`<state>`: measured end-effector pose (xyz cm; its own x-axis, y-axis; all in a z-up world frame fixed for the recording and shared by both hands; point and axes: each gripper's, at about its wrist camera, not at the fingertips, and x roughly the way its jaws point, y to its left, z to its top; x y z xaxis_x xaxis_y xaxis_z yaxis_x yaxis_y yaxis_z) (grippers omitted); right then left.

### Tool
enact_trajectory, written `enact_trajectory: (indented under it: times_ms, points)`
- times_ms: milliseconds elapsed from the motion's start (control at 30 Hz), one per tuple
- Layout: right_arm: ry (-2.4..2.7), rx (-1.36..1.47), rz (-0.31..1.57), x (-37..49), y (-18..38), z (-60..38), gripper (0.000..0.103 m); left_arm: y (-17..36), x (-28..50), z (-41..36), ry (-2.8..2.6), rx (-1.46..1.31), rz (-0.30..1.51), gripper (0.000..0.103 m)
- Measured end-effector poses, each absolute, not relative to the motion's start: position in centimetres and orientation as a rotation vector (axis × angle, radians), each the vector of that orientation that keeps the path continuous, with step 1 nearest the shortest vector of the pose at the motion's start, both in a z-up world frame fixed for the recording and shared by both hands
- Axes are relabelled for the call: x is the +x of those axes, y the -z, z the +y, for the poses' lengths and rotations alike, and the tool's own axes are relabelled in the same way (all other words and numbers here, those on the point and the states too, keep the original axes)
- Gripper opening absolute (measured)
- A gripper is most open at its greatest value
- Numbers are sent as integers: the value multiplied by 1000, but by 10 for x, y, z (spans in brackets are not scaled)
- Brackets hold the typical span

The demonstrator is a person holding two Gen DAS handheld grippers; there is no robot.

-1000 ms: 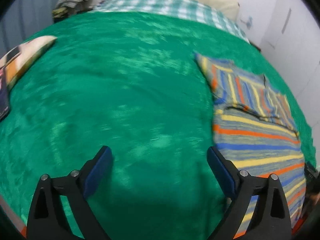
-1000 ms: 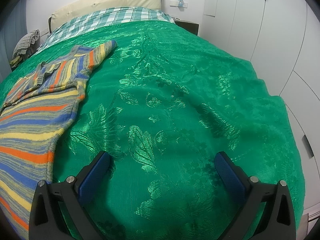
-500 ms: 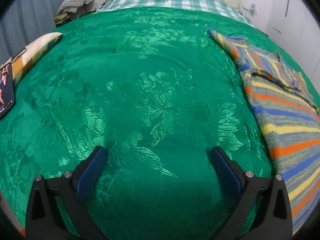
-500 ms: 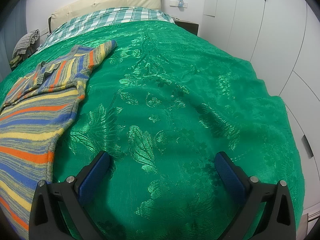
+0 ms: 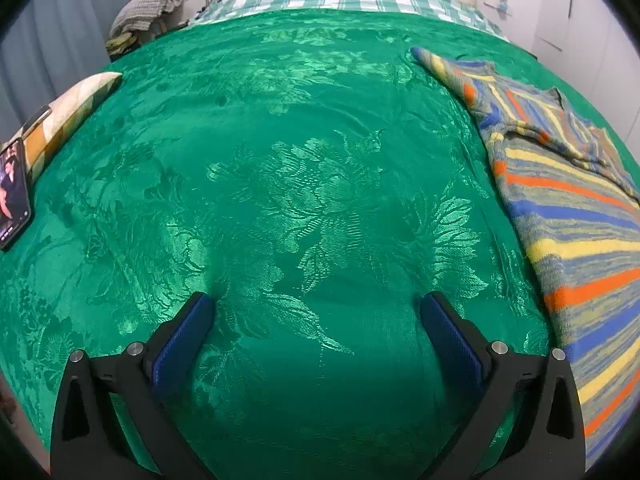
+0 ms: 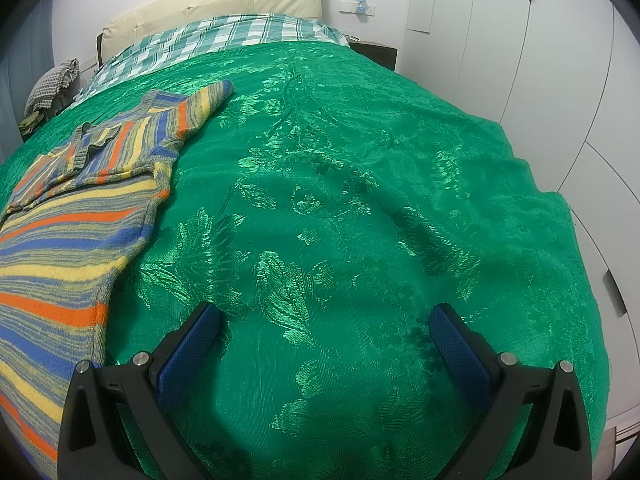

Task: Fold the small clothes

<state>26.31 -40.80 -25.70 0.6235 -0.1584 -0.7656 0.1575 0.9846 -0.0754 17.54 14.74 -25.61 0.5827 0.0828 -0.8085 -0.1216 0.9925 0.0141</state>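
A striped knit sweater (image 5: 568, 216), grey with blue, yellow and orange bands, lies flat on the green bedspread (image 5: 304, 184). In the left wrist view it is at the right edge; in the right wrist view the sweater (image 6: 68, 232) is at the left, one sleeve stretched toward the pillows. My left gripper (image 5: 318, 312) is open and empty over bare bedspread, left of the sweater. My right gripper (image 6: 324, 320) is open and empty over the bedspread (image 6: 360, 200), right of the sweater's edge.
A phone (image 5: 12, 196) and a checked pillow (image 5: 68, 116) lie at the bed's left edge. A plaid sheet (image 6: 224, 40) and cream headboard (image 6: 224, 0) are at the far end. White wardrobe doors (image 6: 560, 80) stand right of the bed. A heap of clothes (image 5: 144, 12) sits far left.
The left gripper has swung left and steadied, so the sweater has slid toward the right edge of its view. The right gripper has not moved.
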Motion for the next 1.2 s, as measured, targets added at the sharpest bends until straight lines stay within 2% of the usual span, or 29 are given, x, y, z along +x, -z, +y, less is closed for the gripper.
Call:
enact_trajectory:
  times_ms: [1200]
  points:
    - [182, 0, 879, 263, 257, -408, 103, 255, 175, 145, -124, -28, 933, 102]
